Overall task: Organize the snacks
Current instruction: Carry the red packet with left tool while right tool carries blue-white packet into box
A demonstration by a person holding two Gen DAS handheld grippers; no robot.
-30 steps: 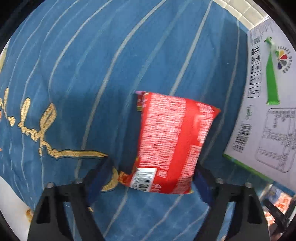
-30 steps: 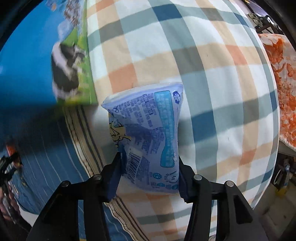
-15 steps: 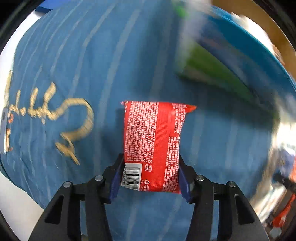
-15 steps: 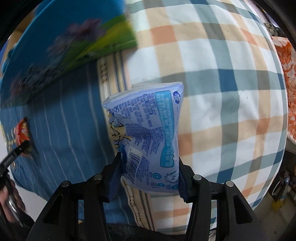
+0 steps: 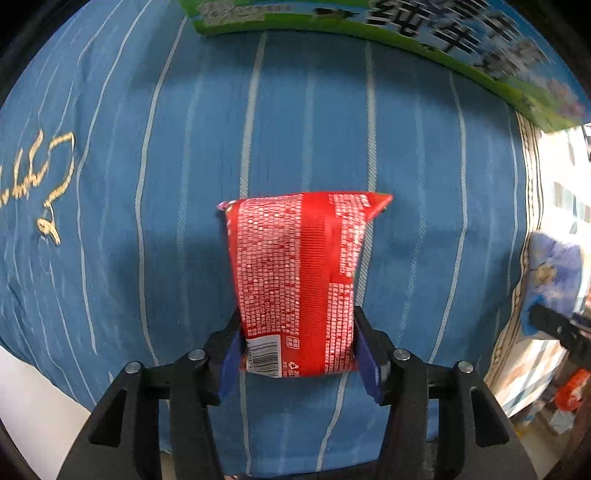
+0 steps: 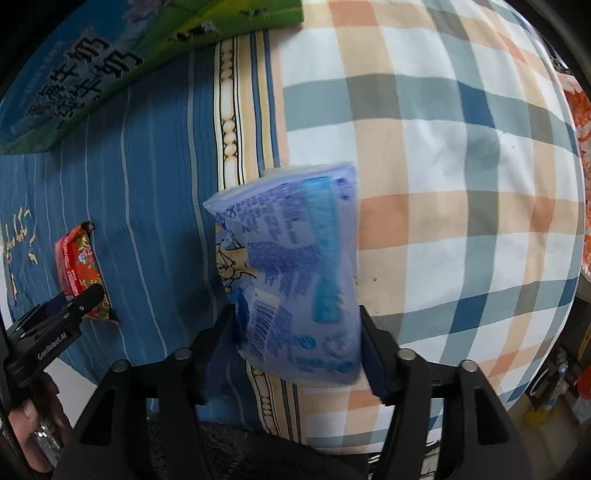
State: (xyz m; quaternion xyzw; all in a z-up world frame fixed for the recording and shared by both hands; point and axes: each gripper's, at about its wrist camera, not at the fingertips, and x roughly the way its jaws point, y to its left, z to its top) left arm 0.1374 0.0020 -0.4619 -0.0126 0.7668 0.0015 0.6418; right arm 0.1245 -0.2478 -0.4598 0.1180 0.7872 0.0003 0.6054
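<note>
A red snack packet (image 5: 299, 280), printed back up with its barcode near the fingers, is held over the blue striped cloth (image 5: 147, 221); my left gripper (image 5: 299, 350) is shut on its lower end. A pale blue snack packet (image 6: 295, 280) sits in my right gripper (image 6: 299, 339), which is shut on it above the seam between blue and plaid cloth. The right wrist view also catches the red packet (image 6: 79, 269) and the left gripper (image 6: 74, 302) at far left. The blue packet (image 5: 550, 280) shows at the right edge of the left wrist view.
A blue and green milk carton box (image 5: 406, 29) lies at the top of the blue cloth, also seen as the box (image 6: 92, 62) from the right wrist. Plaid bedding (image 6: 461, 184) fills the right. A hand (image 6: 29, 417) holds the left tool.
The left gripper closed on the red packet and swung round, bringing the carton box to the top. The right gripper, still holding the blue packet, shifted so the blue cloth and left gripper show.
</note>
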